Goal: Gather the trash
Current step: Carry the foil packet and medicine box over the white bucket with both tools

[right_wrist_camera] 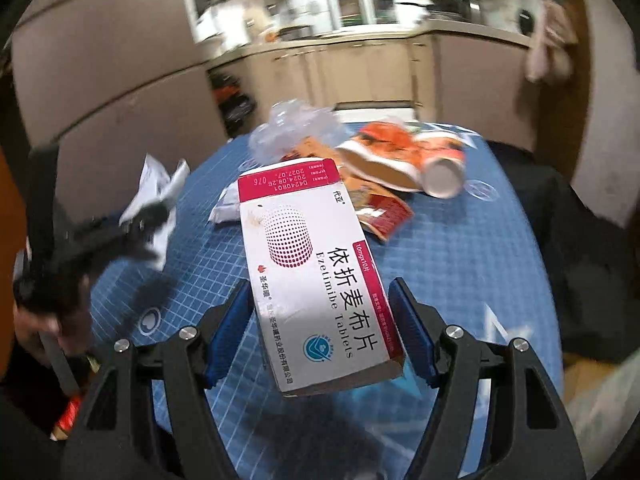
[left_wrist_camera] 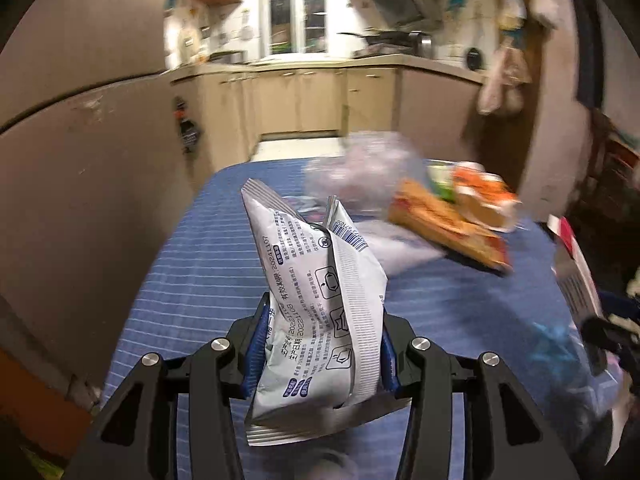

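Right tool (right_wrist_camera: 320, 332) gripping tablet box (right_wrist_camera: 316, 276), blue mat (right_wrist_camera: 460, 264)

Black linkage arms, silver screws (left_wrist_camera: 221, 344), blue fingers (right_wrist_camera: 412, 332).

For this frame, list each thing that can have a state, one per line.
left gripper: shut on the white wrapper
white wrapper: crumpled, held above the table
right gripper: shut on the tablet box
tablet box: held, tilted
paper cup: on its side on the table
clear plastic: crumpled on the table
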Available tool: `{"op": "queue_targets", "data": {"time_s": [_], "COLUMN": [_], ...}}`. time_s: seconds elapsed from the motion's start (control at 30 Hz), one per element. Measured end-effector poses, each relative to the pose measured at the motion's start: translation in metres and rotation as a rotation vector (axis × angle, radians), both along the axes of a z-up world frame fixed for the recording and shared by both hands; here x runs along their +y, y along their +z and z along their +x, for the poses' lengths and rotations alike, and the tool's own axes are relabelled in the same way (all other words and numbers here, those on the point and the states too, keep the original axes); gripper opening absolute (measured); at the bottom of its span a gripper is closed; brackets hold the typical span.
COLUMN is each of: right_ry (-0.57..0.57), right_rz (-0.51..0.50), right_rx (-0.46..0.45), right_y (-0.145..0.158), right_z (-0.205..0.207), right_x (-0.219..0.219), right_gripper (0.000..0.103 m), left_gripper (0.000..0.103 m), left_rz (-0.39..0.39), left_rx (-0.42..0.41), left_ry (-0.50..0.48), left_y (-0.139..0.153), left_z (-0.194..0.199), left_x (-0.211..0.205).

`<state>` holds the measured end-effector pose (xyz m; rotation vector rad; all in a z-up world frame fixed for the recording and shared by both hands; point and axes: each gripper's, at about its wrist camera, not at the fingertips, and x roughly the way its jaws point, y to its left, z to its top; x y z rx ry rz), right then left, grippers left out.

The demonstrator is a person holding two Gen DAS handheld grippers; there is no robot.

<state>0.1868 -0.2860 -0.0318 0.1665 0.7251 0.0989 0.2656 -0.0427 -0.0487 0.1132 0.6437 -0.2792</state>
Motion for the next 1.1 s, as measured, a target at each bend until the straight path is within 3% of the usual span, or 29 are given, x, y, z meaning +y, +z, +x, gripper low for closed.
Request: {"op": "queue_targets", "data": {"time_s": [0.27,0.67,1.1], "right_ry": [-0.19,-0.464,-0.712], "right_rz": [-0.001,-0.021,-0.108], "right_rx": [-0.032,-0.105,-0.131], "right_y": [0.034,0.06,0.069], "right_z": [-0.067,-0.155,-0.227], "right_x": [-0.046,-0.122,-0.199], "right_gripper": [0.067,0.067,0.067], "left_gripper": [0.047,0.047,0.047], "left_rz": [-0.041,-0.04,-0.023], "left_rx": [-0.014,-0.076,-0.11], "left_ry": [-0.226,-0.54,-0.738], "left_y": [0.019,0.053,0.07], "left_z": [-0.034,-0.091,-0.147], "left_x": [-0.08,-0.214,-0.338]}}
